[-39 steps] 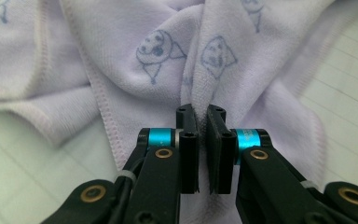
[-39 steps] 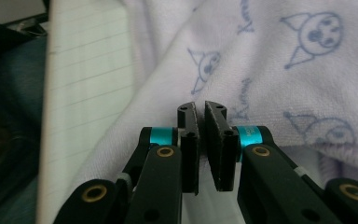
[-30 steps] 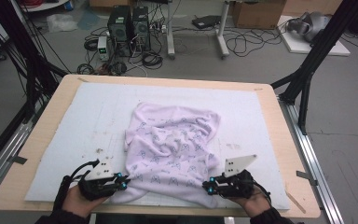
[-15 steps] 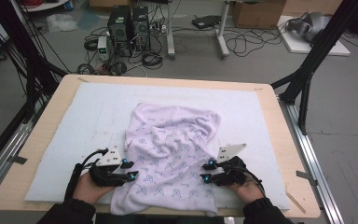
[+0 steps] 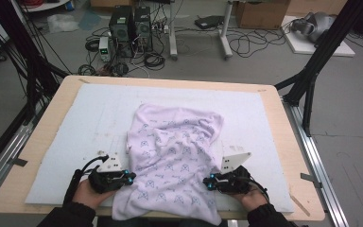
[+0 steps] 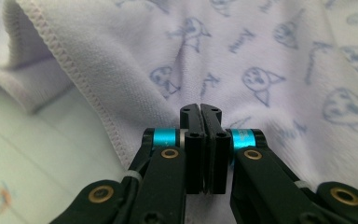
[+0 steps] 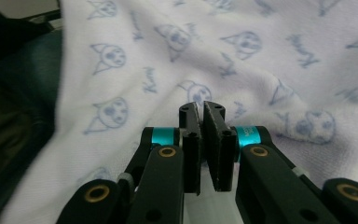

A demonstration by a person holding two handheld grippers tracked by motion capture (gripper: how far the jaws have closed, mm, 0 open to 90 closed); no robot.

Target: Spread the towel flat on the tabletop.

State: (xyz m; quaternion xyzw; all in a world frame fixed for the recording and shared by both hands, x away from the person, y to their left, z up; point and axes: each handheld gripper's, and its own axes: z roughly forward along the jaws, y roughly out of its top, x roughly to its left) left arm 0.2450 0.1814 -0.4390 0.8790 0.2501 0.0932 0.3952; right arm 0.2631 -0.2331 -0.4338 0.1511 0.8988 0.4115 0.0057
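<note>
**Desk:** What are we looking at?

**Me:** A cat-print towel [image 5: 175, 156], pale lilac, lying rumpled on the white mat [image 5: 75, 123] that covers the surface. Its near end hangs over the edge towards me. My left gripper [image 5: 130, 177] is at the towel's left side and my right gripper [image 5: 207, 182] at its right side, both close to the near edge.

**Desk:** And the jaws?

**Me:** Both pairs have just closed, and both are clamped on the cloth. In the left gripper view a crease in the terry runs straight into the tips, just inside the stitched hem [image 6: 98, 107]. In the right gripper view the printed fabric bunches at the tips in the same way.

**Desk:** Why hold it there?

**Me:** With one pinch on each side I can probably pull the near end taut and lift or spread it evenly. I grip near the hem because a bite taken further in would likely gather loose folds.

**Desk:** Any risk?

**Me:** A shallow bite could slip once the weight comes on.
</note>
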